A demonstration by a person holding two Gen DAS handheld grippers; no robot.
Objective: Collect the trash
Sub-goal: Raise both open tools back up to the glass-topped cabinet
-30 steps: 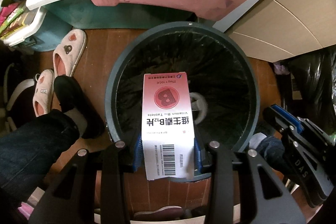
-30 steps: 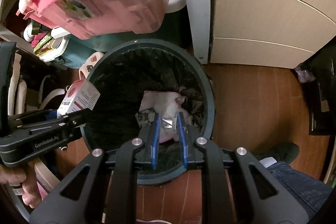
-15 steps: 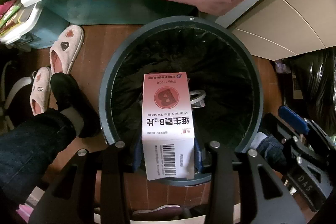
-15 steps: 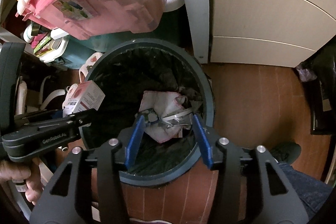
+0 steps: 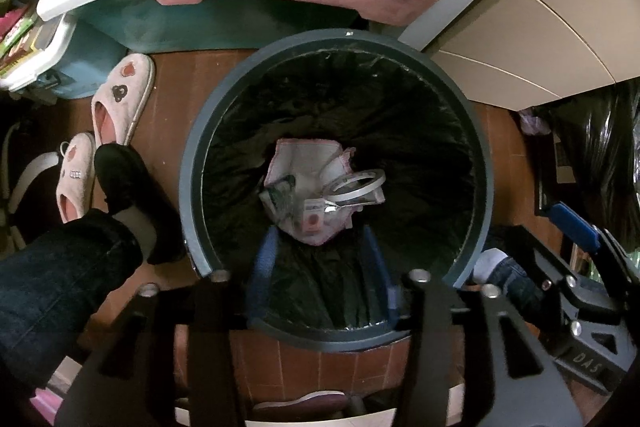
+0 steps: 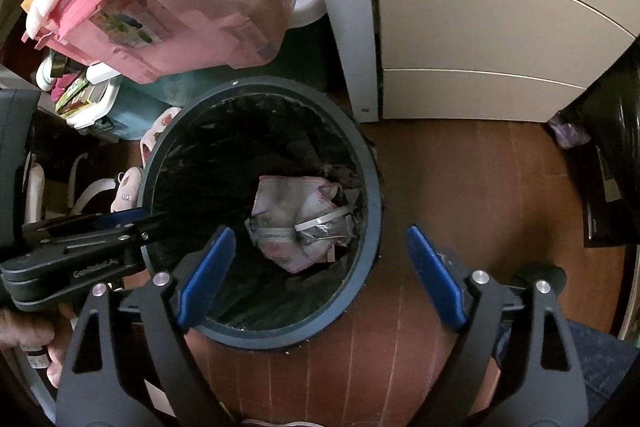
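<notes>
With both grippers spread over the round dark-grey plastic bin [image 5: 188,187] lined with a black bag, the step in hand reads as release-and-clear. Left gripper [image 5: 320,267] fingers have just been opening, nothing between them; right gripper [image 6: 320,275] fingers have also just been opening, wide apart, empty. Trash sits at bin bottom: crumpled pink-edged white cloth [image 5: 304,163] at centre, small pink-and-white tablet box [image 5: 314,221] at its 6 o'clock, white tape ring [image 5: 354,183] at 3 o'clock. Doing it well, I'd say: lift straight up, keep fingers off the rim and liner so the bag doesn't drag. Hard to read: box mostly buried and blurred; grey wrapper beside it unidentifiable; the dark liner hides anything deeper.
</notes>
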